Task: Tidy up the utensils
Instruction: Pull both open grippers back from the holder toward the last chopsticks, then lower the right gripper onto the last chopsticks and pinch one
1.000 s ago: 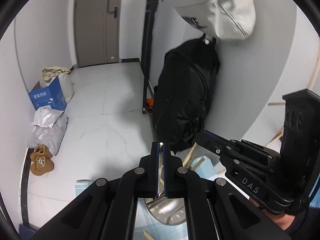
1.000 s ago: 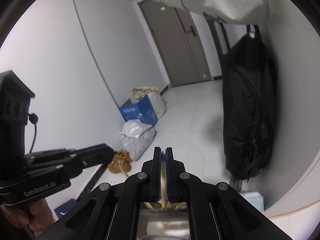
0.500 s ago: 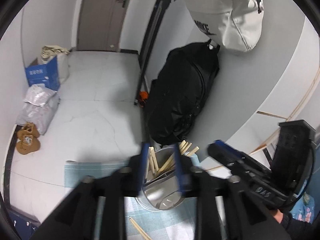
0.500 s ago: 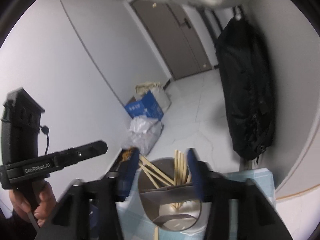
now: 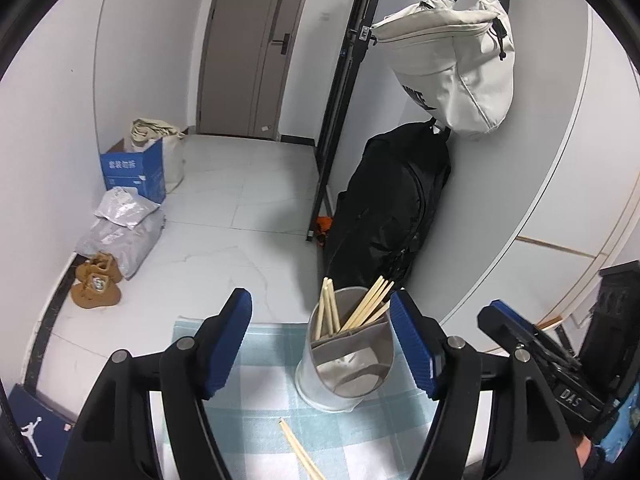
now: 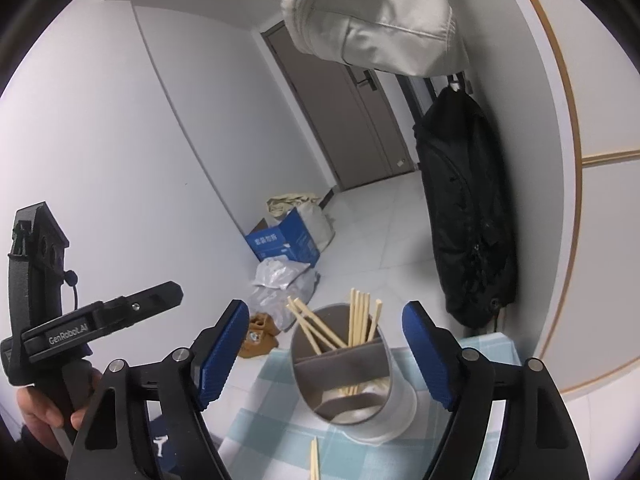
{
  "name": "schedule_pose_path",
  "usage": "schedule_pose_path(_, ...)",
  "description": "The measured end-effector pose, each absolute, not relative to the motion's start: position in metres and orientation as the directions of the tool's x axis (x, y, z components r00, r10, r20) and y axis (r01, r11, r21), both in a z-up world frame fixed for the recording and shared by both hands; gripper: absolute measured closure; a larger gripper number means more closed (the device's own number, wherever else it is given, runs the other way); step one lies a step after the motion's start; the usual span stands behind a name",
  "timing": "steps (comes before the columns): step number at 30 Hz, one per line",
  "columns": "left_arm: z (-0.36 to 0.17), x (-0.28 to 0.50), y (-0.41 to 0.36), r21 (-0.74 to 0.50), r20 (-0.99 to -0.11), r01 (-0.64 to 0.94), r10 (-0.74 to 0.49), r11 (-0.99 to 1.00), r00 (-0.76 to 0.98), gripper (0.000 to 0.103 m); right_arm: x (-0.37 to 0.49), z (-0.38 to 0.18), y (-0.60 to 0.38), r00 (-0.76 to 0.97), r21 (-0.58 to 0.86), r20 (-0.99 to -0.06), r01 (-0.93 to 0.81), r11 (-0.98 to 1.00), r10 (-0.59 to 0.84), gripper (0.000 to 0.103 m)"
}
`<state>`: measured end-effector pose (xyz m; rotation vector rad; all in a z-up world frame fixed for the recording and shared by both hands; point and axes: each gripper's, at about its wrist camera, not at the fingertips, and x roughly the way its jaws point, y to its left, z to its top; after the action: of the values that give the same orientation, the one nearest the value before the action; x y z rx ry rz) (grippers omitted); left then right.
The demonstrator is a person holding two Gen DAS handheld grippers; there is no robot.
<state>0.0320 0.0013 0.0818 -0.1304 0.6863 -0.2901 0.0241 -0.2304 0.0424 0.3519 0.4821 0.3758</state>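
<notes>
A metal utensil holder with a grey divider stands on a blue checked cloth; several wooden chopsticks stand in its far compartment. It also shows in the right wrist view with the chopsticks. A loose chopstick lies on the cloth in front of it, also seen in the right wrist view. My left gripper is open and empty, above and behind the holder. My right gripper is open and empty, likewise.
The cloth-covered table ends just beyond the holder; past it is the floor with a blue box, grey bags and brown shoes. A black bag and a white bag hang on the right wall.
Both grippers were shut on chopsticks a second ago; they have opened wide and pulled back. The chopsticks now stand in the holder.
</notes>
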Motion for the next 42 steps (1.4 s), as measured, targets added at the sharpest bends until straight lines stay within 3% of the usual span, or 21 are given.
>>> schedule_pose_path(6, 0.085, 0.015, 0.000, -0.184, -0.588, 0.220, -0.286, 0.958, 0.756, 0.035, 0.002, 0.051, -0.224, 0.827, 0.375, -0.361, -0.294, 0.879, 0.431, 0.024)
schedule_pose_path(9, 0.084, 0.007, 0.002, -0.174, -0.573, 0.208, -0.271, 0.962, 0.774, 0.021, -0.008, 0.052, -0.220, 0.829, 0.363, -0.359, -0.298, 0.883, 0.428, 0.022)
schedule_pose_path(21, 0.050, -0.015, 0.011, -0.142, -0.575, 0.183, -0.232, 0.973, 0.785, 0.021, -0.029, 0.014, -0.210, 0.816, 0.333, -0.417, -0.273, 0.902, 0.401, 0.011)
schedule_pose_path(32, -0.009, -0.014, 0.038, -0.228, -0.621, 0.108, -0.230, 0.968, 0.750, 0.021, -0.038, -0.036, -0.189, 0.769, 0.249, -0.529, -0.264, 0.932, 0.359, 0.010)
schedule_pose_path(36, -0.028, -0.015, 0.049, -0.271, -0.630, 0.081, -0.241, 0.959, 0.738, 0.021, -0.035, -0.051, -0.182, 0.745, 0.231, -0.566, -0.269, 0.935, 0.354, 0.012)
schedule_pose_path(38, -0.037, -0.013, 0.053, -0.273, -0.648, 0.071, -0.238, 0.959, 0.724, 0.021, -0.033, -0.058, -0.177, 0.724, 0.227, -0.586, -0.285, 0.931, 0.365, 0.022)
schedule_pose_path(42, -0.051, -0.012, 0.067, -0.270, -0.669, 0.033, -0.212, 0.962, 0.712, 0.021, -0.030, -0.074, -0.164, 0.683, 0.204, -0.634, -0.306, 0.930, 0.363, 0.026)
